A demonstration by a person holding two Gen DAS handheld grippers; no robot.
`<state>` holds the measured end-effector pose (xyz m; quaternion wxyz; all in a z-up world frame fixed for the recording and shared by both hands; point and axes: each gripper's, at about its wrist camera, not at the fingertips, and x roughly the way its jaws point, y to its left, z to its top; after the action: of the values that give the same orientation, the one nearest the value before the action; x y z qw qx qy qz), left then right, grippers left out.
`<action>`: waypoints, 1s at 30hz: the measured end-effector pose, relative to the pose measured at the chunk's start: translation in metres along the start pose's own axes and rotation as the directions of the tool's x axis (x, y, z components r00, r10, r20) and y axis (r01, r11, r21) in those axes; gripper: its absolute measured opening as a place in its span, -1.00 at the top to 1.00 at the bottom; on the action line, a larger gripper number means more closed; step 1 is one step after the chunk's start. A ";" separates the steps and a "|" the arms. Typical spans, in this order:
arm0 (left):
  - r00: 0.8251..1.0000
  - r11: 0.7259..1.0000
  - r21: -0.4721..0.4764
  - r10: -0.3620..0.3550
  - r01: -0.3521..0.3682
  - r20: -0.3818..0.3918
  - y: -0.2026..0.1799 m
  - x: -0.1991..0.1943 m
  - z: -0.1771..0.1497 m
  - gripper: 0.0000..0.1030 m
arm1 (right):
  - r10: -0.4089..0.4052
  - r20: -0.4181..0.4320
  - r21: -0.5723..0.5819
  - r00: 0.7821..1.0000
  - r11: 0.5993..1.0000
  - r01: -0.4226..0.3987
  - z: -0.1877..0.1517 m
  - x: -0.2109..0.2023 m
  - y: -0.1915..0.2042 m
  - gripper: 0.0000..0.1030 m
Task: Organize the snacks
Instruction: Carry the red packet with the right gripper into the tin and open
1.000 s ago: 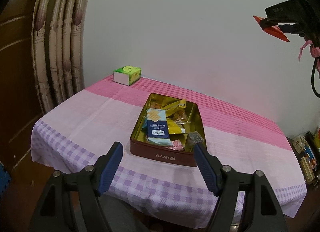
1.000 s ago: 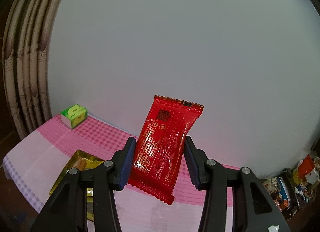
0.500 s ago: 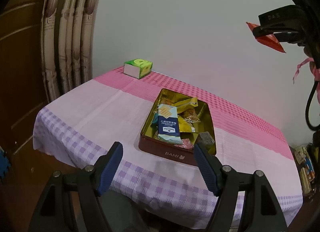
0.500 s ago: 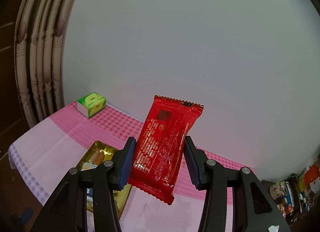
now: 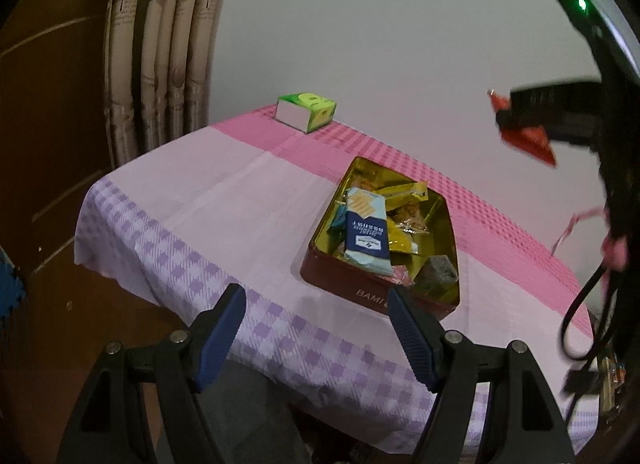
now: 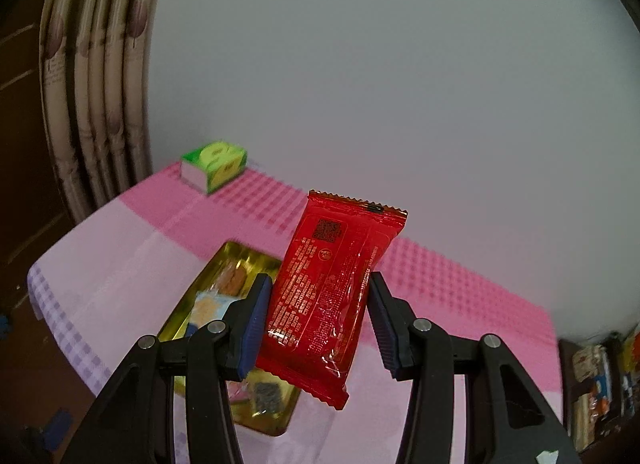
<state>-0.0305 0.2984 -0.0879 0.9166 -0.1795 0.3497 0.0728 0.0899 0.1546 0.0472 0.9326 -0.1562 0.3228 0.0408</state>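
Table under a pink, white and lilac checked tablecloth [image 5: 224,199], front hem hanging over the edge, right end cut off behind dark cabling in the left wrist view. Beige pleated curtain [image 5: 168,51] at the far left, its top out of frame.

Open BAMI tin [image 5: 362,292], dark red outside and gold inside, on the cloth toward the right; lettering half covered by the left gripper's right finger. Inside, a jumble of packets: blue-and-white biscuit packet [image 5: 367,229] on top, yellow wrappers and a grey-speckled piece under and beside it, mostly overlapped and hard to identify.

Left gripper [image 5: 314,334] low at the table's near edge, blue-padded fingers spread wide apart, nothing between them.

Right gripper [image 6: 316,318] above the table, clamped on a red snack packet [image 6: 328,296], upright and slightly tilted, well above the tin; small print unreadable. Same packet [image 5: 528,137] only a blurred red sliver in the left wrist view.

Green tissue box [image 6: 214,165] at the far corner, blurred.
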 end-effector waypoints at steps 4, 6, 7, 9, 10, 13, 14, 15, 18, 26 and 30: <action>1.000 1.000 -0.016 0.001 -0.001 -0.023 0.002 0.006 -0.001 -0.45 | 0.057 -0.047 0.010 0.997 0.998 -0.056 -0.021 0.026 0.005 0.14; 0.999 1.000 -0.024 0.003 -0.004 -0.037 0.004 0.010 -0.001 -0.45 | 0.069 -0.070 0.016 0.995 0.998 -0.068 -0.029 0.038 0.006 0.14; 0.999 1.000 -0.030 0.003 -0.005 -0.047 0.005 0.013 -0.002 -0.45 | 0.072 -0.088 0.020 0.994 0.997 -0.070 -0.035 0.046 0.007 0.14; 0.998 0.999 -0.041 0.003 -0.006 -0.065 0.007 0.017 -0.002 -0.45 | 0.089 -0.110 0.032 0.990 0.996 -0.086 -0.041 0.057 0.009 0.14; 0.998 0.999 -0.042 0.004 -0.007 -0.069 0.008 0.018 -0.003 -0.45 | 0.096 -0.123 0.038 0.988 0.995 -0.092 -0.044 0.064 0.011 0.14; 0.997 0.999 -0.039 0.007 -0.010 -0.073 0.008 0.020 -0.002 -0.45 | 0.118 -0.150 0.048 0.982 0.993 -0.112 -0.054 0.083 0.017 0.14; 0.997 0.999 -0.039 0.006 -0.009 -0.072 0.008 0.020 -0.002 -0.45 | 0.120 -0.157 0.045 0.980 0.992 -0.114 -0.055 0.087 0.019 0.14; 0.997 0.999 -0.038 0.007 -0.009 -0.071 0.007 0.021 -0.002 -0.45 | 0.119 -0.165 0.040 0.979 0.993 -0.114 -0.057 0.092 0.021 0.14; 0.997 0.999 -0.036 0.007 -0.009 -0.075 0.007 0.022 -0.001 -0.45 | 0.129 -0.180 0.032 0.975 0.992 -0.125 -0.064 0.104 0.027 0.14; 0.996 0.999 -0.034 0.002 -0.005 -0.091 0.007 0.024 -0.002 -0.45 | 0.135 -0.194 0.040 0.972 0.991 -0.129 -0.067 0.118 0.028 0.13; 0.995 0.999 -0.033 0.004 -0.007 -0.100 0.006 0.026 -0.003 -0.45 | 0.161 -0.204 0.069 0.966 0.986 -0.150 -0.062 0.130 0.023 0.13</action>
<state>-0.0146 0.3029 -0.1091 0.8947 -0.1971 0.3943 0.0720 0.1520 0.1532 -0.0846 0.8912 -0.1092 0.4312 0.0888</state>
